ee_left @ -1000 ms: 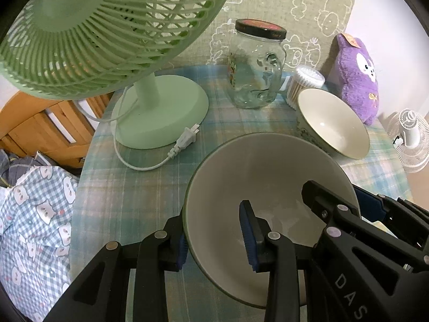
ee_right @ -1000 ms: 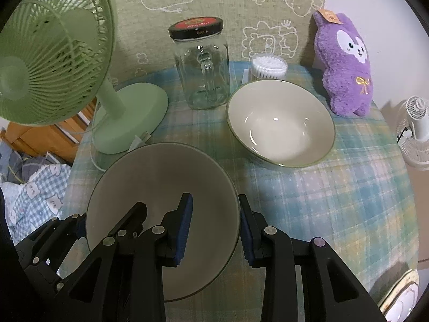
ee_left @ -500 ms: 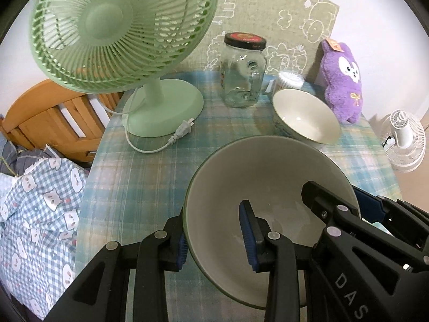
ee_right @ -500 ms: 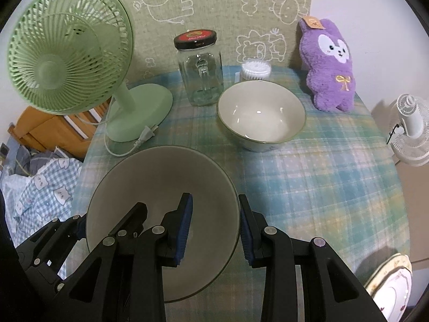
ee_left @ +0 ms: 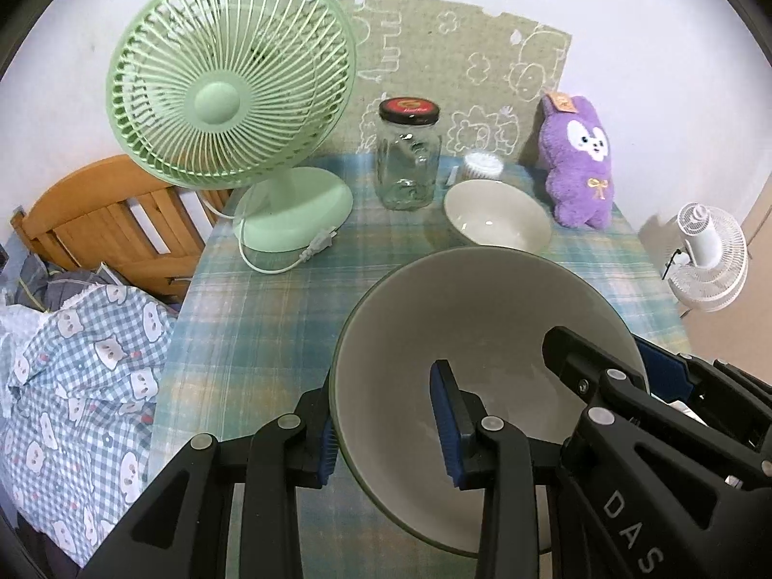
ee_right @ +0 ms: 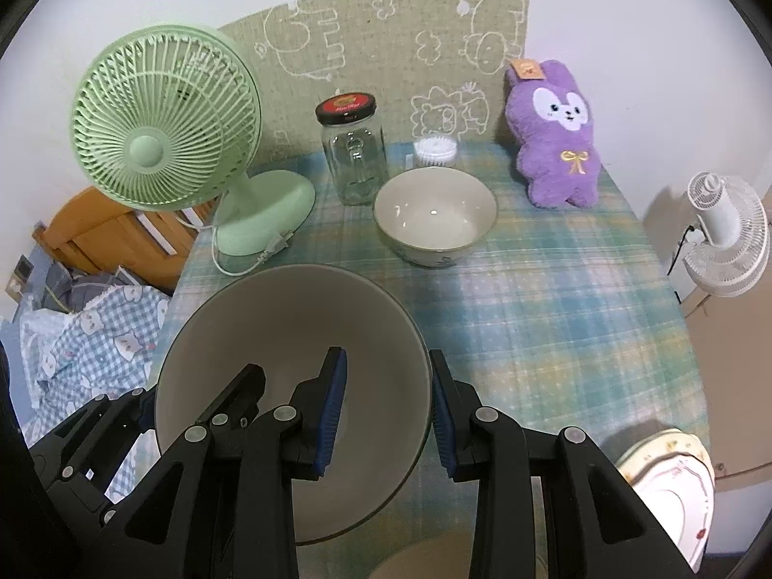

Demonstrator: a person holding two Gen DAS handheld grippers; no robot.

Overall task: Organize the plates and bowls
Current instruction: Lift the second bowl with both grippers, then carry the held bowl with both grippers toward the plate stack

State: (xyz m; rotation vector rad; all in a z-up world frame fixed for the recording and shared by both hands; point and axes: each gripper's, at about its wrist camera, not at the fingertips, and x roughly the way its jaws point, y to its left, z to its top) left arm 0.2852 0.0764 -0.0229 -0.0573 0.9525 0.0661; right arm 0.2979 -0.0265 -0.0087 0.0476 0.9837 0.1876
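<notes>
Both grippers hold one large grey bowl with a green rim (ee_left: 487, 318) (ee_right: 289, 328) in the air over the table's near side. My left gripper (ee_left: 386, 429) is shut on its left rim, one finger inside, one outside. My right gripper (ee_right: 386, 405) is shut on its right rim the same way. A smaller cream bowl (ee_left: 497, 214) (ee_right: 434, 214) stands upright on the plaid tablecloth farther back. A flowered plate (ee_right: 675, 487) lies at the lower right, below table level.
A green desk fan (ee_left: 231, 82) (ee_right: 164, 135) with its cord stands back left. A glass jar with a dark lid (ee_left: 409, 154) (ee_right: 352, 149), a cotton-swab tub (ee_right: 434, 152) and a purple plush (ee_left: 579, 164) (ee_right: 559, 135) line the back. A white fan (ee_right: 723, 236) stands off right.
Both grippers have risen and drawn back with the large bowl in their grip. The table objects look smaller and farther away, and the flowered plate has come into the right wrist view.
</notes>
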